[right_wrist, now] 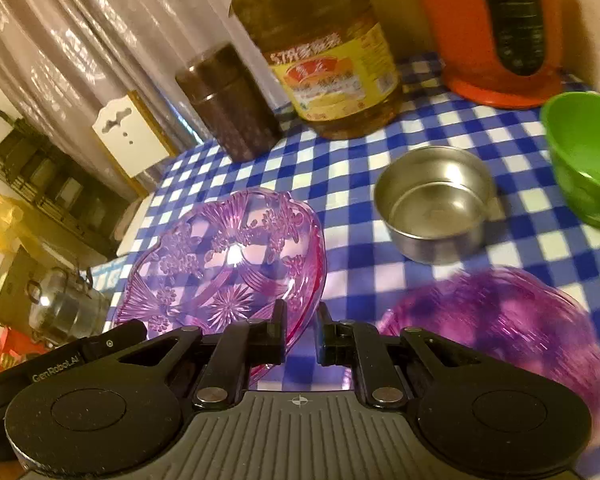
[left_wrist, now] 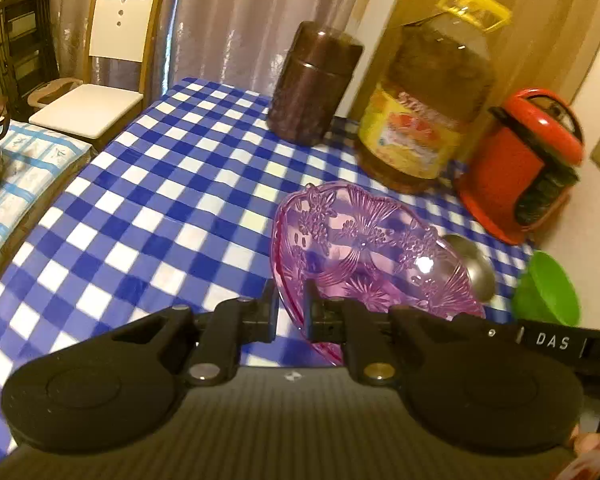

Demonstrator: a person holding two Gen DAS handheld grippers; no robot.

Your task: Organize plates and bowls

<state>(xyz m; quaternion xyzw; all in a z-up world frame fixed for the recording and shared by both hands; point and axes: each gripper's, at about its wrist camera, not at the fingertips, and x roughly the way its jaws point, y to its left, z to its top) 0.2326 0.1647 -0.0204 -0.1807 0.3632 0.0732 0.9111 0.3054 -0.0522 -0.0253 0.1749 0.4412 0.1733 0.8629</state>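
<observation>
My left gripper [left_wrist: 291, 310] is shut on the near rim of a pink patterned glass plate [left_wrist: 364, 248] and holds it tilted above the blue checked tablecloth [left_wrist: 160, 208]. The same plate shows in the right wrist view [right_wrist: 228, 256]. My right gripper [right_wrist: 302, 334] is nearly closed with a narrow gap and holds nothing, right of that plate's edge. A second purple plate [right_wrist: 500, 320], blurred, lies at the lower right. A steel bowl [right_wrist: 436, 204] and a green bowl [right_wrist: 588, 160] stand on the cloth behind; they also show in the left wrist view, the steel bowl [left_wrist: 474, 268] and the green bowl [left_wrist: 548, 290].
A brown jar [left_wrist: 314, 84], a large oil bottle [left_wrist: 428, 96] and an orange container [left_wrist: 524, 164] stand along the table's far edge by the wall. A white chair [left_wrist: 104, 64] is beyond the table's left corner. A metal kettle [right_wrist: 64, 308] is at the left.
</observation>
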